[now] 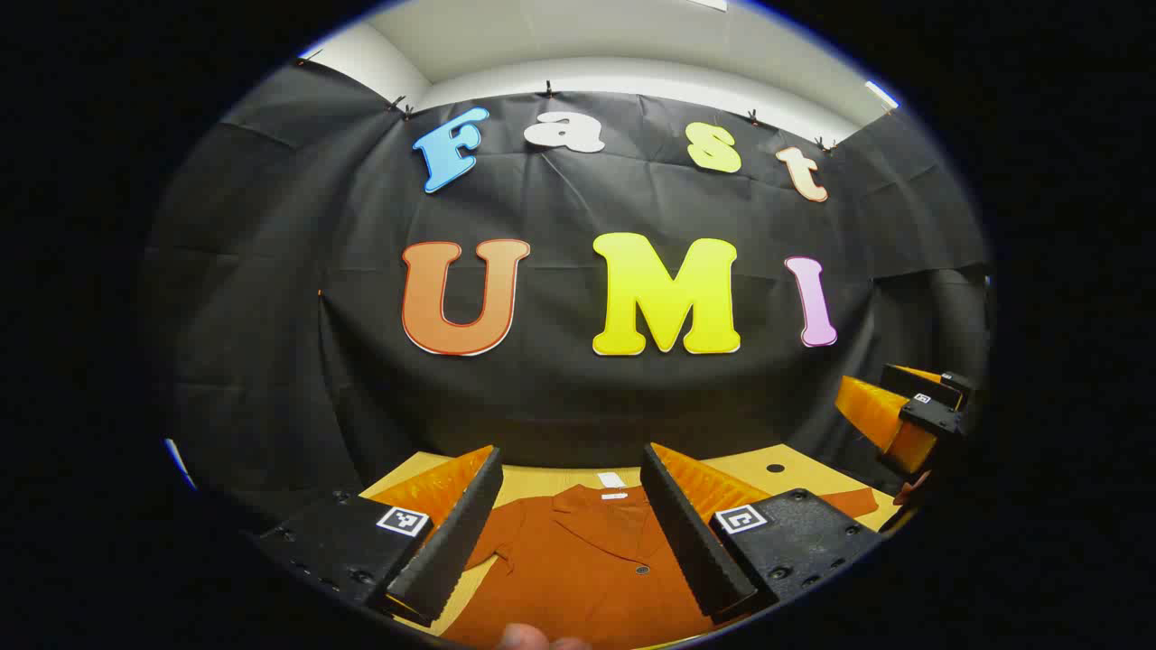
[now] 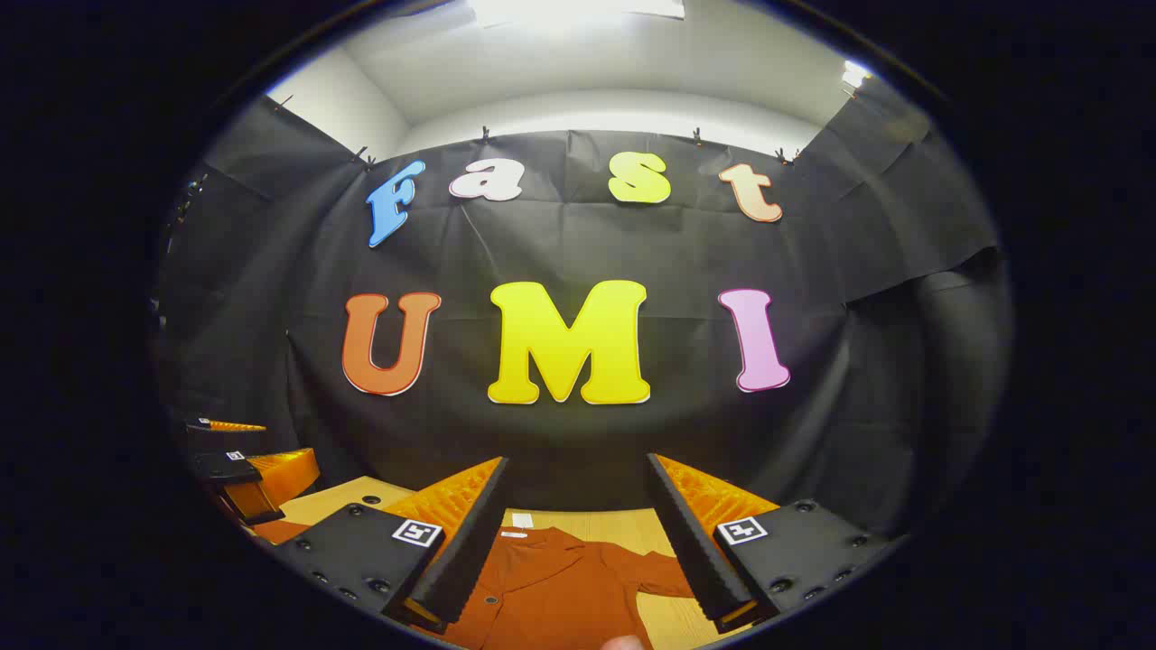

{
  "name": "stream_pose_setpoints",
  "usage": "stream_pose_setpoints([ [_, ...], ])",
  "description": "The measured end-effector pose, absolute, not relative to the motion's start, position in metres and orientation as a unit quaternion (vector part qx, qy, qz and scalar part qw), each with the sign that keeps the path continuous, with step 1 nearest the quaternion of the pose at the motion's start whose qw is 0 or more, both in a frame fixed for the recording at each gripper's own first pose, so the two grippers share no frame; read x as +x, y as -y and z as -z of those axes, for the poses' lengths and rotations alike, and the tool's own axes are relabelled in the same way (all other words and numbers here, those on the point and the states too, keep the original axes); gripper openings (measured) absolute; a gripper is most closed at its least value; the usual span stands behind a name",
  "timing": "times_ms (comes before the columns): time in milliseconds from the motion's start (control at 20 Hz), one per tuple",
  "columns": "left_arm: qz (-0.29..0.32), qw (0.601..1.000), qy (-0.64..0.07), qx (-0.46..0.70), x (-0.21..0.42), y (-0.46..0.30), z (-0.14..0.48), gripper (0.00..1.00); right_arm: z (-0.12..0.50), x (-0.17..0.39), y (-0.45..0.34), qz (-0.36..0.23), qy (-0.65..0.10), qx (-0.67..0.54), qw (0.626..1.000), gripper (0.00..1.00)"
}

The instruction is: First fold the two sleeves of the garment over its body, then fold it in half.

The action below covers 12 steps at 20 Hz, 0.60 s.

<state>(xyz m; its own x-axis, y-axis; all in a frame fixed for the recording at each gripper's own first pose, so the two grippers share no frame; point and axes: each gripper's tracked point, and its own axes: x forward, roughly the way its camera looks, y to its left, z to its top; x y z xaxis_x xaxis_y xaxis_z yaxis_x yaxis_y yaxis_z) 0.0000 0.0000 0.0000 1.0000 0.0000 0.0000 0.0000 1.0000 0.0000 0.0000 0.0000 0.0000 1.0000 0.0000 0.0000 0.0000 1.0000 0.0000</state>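
A rust-orange shirt (image 1: 587, 569) with a collar and a dark button lies flat on the wooden table (image 1: 804, 465), collar toward the wall; a white tag sits by the collar. In the right gripper view the shirt (image 2: 560, 587) lies below and between the fingers, one short sleeve spread to the right. My left gripper (image 1: 569, 528) hovers open above the shirt's chest, with nothing held. My right gripper (image 2: 573, 542) also hangs open over the collar area. At far right in the left gripper view is the right gripper (image 1: 908, 411); at far left in the right gripper view is the left gripper (image 2: 239, 474).
The black cloth wall (image 1: 578, 388) closes the table's far side. A small dark hole (image 1: 775, 468) marks the tabletop near the back right. Fingertips of a hand (image 1: 533, 639) peek in at the bottom edge.
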Motion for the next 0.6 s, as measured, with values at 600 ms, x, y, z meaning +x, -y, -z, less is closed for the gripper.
stream_pose_setpoints([
  [600,-0.006,1.000,0.002,-0.001,0.013,0.005,-0.001,0.99,0.012,0.004,0.007,0.011,-0.027,-0.012,1.000,0.94],
])
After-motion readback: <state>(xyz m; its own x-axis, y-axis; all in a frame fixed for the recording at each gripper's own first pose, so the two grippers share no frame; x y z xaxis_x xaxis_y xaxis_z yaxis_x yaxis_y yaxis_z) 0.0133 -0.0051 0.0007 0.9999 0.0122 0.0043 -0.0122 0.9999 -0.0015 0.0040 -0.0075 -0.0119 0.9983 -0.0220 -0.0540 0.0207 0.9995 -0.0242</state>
